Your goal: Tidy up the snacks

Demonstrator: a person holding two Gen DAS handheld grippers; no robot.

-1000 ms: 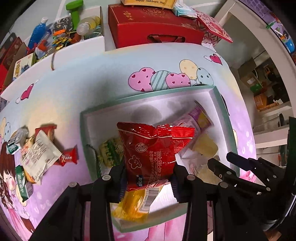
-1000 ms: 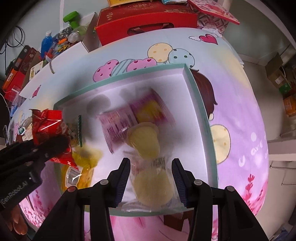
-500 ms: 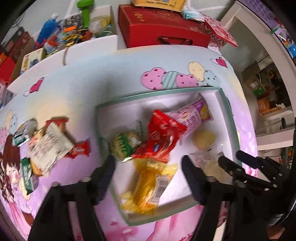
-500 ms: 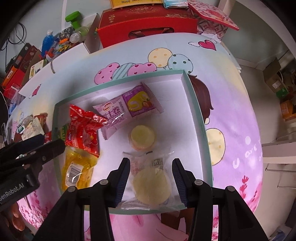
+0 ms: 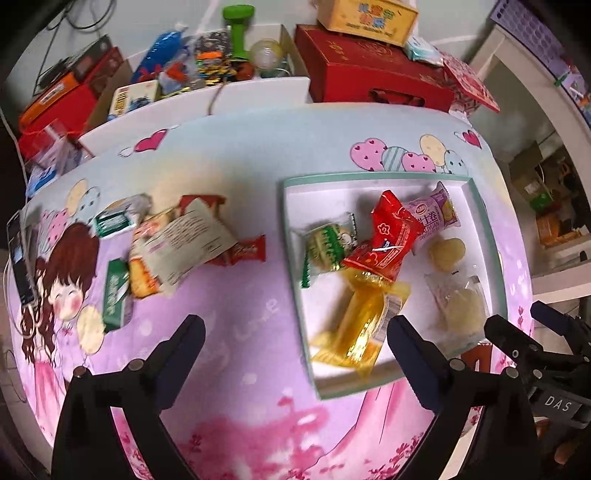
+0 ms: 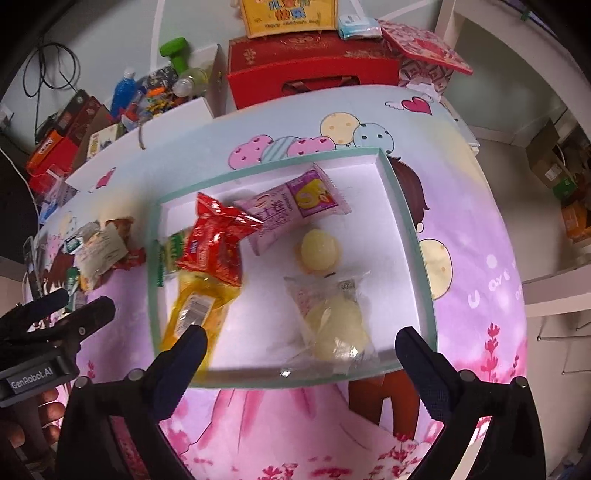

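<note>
A white tray with a teal rim (image 5: pixel 295 258) (image 6: pixel 406 206) holds a red snack bag (image 5: pixel 388 236) (image 6: pixel 214 240), a purple roll pack (image 5: pixel 436 218) (image 6: pixel 291 206), a yellow pack (image 5: pixel 362 325) (image 6: pixel 192 306), a green-wrapped snack (image 5: pixel 325 247), and pale round cakes (image 6: pixel 332 321). Loose snacks (image 5: pixel 177 240) lie in a pile left of the tray. My left gripper (image 5: pixel 295 347) is open and empty over the tablecloth, left of the tray's near corner. My right gripper (image 6: pixel 301 354) is open and empty above the tray's near edge.
The table has a pink cartoon cloth (image 5: pixel 240 325). Behind it stand a red gift box (image 5: pixel 369 70) (image 6: pixel 314 70), a yellow box (image 5: pixel 365 14), and a white bin of bottles and toys (image 5: pixel 207 62). The table's right edge drops to the floor (image 6: pixel 517 155).
My left gripper let go of the red bag, which now lies in the tray, and has moved left and back. My right gripper opened wide and released the clear-wrapped cake.
</note>
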